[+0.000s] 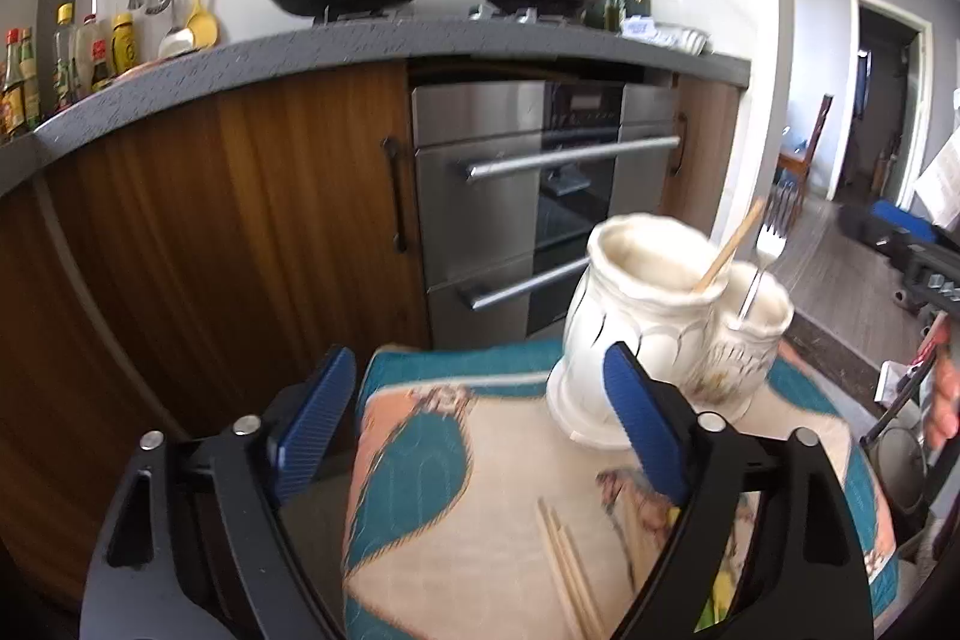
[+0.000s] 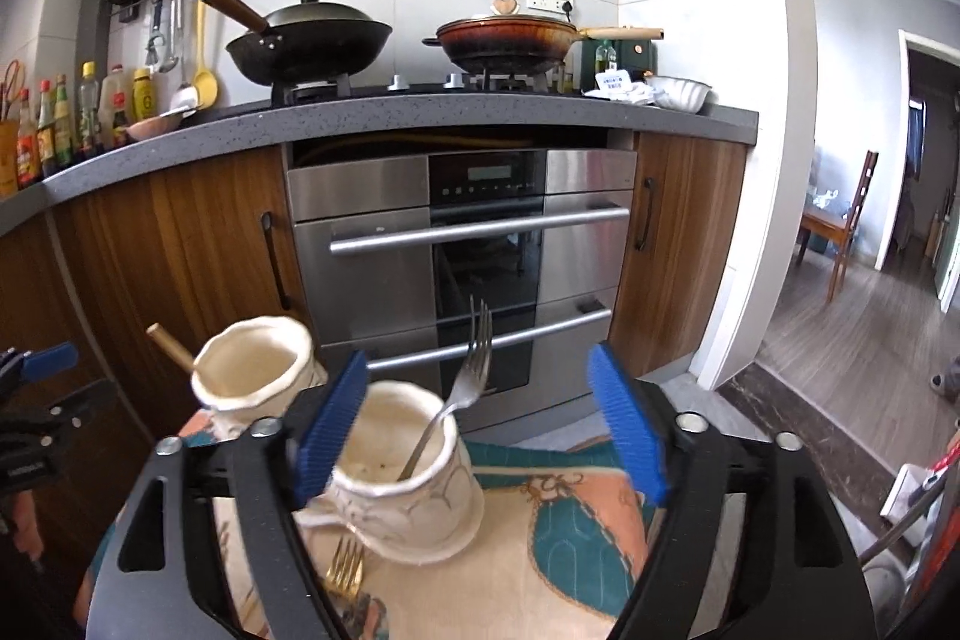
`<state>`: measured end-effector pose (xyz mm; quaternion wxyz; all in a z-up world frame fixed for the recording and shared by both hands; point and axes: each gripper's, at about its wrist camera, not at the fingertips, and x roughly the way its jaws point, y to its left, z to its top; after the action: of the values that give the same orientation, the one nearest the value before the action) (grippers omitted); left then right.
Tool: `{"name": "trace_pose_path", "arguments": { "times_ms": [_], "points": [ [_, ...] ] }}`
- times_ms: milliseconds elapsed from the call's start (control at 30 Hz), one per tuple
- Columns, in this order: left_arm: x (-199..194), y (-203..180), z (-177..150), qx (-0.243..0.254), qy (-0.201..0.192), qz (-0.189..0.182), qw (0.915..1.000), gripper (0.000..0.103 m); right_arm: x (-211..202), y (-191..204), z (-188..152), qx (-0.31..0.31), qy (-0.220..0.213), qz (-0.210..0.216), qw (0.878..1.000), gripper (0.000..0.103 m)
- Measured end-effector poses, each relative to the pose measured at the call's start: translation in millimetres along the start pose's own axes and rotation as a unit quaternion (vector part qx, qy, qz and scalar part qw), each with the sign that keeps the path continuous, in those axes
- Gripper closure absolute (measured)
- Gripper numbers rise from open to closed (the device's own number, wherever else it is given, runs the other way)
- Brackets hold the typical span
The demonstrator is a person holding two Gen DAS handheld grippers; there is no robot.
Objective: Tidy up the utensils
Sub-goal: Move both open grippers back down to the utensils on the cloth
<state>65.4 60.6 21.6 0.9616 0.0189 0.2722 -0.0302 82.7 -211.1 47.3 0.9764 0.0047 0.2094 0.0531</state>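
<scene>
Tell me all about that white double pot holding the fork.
The white holder looks like glazed ceramic: two joined cups with wavy rims and faint painted decoration. It stands upright on the patterned cloth. One cup holds a silver fork, tines up, leaning on the rim; the other holds a wooden stick. Nothing grips it.

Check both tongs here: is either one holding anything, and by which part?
Nothing is held. The left tongs and right tongs both stand open and empty; the silver fork and chopstick rest in the holder.
</scene>
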Motion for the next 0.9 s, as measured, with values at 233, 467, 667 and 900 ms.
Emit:
{"name": "trace_pose_path", "arguments": {
  "times_ms": [233,467,667,900],
  "points": [
    [13.0,4.5,-42.4,-0.007,0.082,0.011,0.9965,0.014,-18.8,4.3,-43.5,-0.004,0.054,0.018,0.998,0.009],
    [29.0,-12.1,-78.0,0.014,0.146,0.013,0.9891,0.014,-14.9,17.1,-92.4,-0.029,0.118,0.019,0.992,0.008],
    [34.1,-19.8,-99.4,0.019,0.184,0.014,0.9825,0.014,-8.8,23.5,-122.2,-0.026,0.158,0.038,0.986,0.008],
    [36.7,-24.1,-115.8,0.029,0.214,0.021,0.9762,0.022,-5.7,32.0,-133.0,-0.029,0.172,0.055,0.983,0.008]
  ]
}}
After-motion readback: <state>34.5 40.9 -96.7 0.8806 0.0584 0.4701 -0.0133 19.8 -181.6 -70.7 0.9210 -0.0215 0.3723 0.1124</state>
